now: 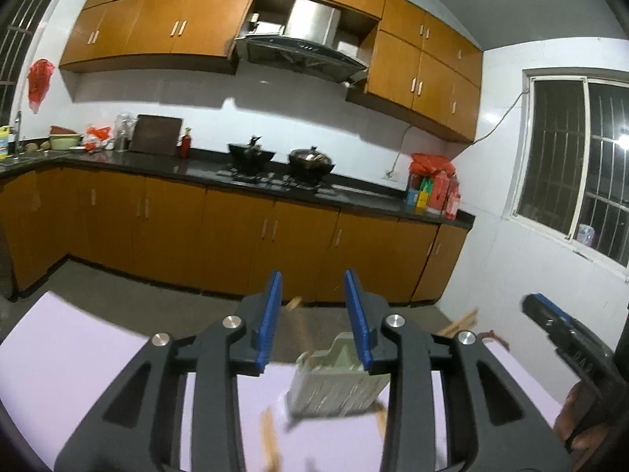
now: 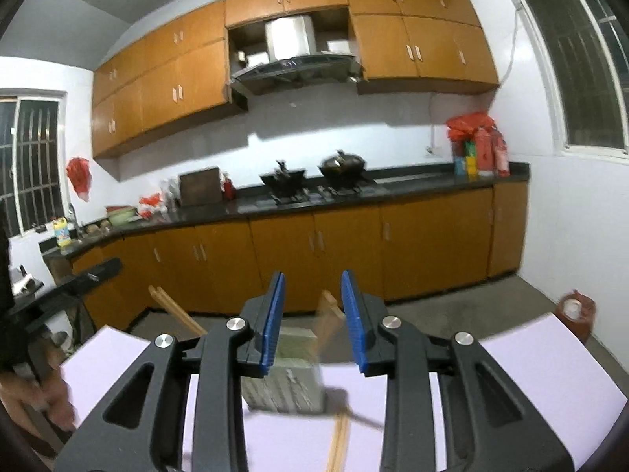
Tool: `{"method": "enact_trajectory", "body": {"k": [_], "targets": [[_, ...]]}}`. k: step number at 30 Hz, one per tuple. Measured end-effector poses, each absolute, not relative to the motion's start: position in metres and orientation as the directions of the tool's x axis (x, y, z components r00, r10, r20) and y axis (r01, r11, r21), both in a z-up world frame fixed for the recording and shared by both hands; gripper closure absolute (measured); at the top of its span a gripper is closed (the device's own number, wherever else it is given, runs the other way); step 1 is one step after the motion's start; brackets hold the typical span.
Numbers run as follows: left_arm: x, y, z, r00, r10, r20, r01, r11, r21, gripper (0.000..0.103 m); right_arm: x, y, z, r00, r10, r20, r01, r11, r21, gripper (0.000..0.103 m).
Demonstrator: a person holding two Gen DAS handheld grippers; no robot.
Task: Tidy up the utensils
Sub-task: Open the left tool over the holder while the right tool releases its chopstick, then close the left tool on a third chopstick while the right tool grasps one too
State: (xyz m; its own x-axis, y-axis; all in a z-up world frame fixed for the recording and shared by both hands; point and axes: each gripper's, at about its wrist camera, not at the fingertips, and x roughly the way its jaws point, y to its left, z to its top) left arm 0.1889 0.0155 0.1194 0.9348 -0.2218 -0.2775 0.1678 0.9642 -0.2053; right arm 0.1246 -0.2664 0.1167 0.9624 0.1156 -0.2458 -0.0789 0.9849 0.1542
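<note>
Both grippers — left gripper [image 1: 313, 316] and right gripper [image 2: 313, 316] — hover with jaws released and empty above the pale surface [image 1: 70, 362], where a green utensil holder [image 1: 338, 387] sits among loose chopsticks [image 2: 340, 444] — seemingly poised to start sorting.

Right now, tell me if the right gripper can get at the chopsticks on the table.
Probably yes. The right gripper is open and empty above the table, and the chopsticks lie bare beside the holder, just below its fingers.
</note>
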Motion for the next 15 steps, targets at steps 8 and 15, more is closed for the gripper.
{"method": "enact_trajectory", "body": {"k": [8,15], "targets": [[0.163,0.043,0.004,0.818,-0.107,-0.565,0.063,0.993,-0.096,0.063,0.118,-0.297,-0.019,0.779,0.086,-0.621,0.028,0.985,0.172,0.072],[0.155,0.046,-0.077,0.685,-0.125,-0.718,0.06,0.992,-0.115,0.065,0.118,-0.278,-0.087,0.645,0.207,-0.736,-0.01,0.965,0.263,0.083]]}}
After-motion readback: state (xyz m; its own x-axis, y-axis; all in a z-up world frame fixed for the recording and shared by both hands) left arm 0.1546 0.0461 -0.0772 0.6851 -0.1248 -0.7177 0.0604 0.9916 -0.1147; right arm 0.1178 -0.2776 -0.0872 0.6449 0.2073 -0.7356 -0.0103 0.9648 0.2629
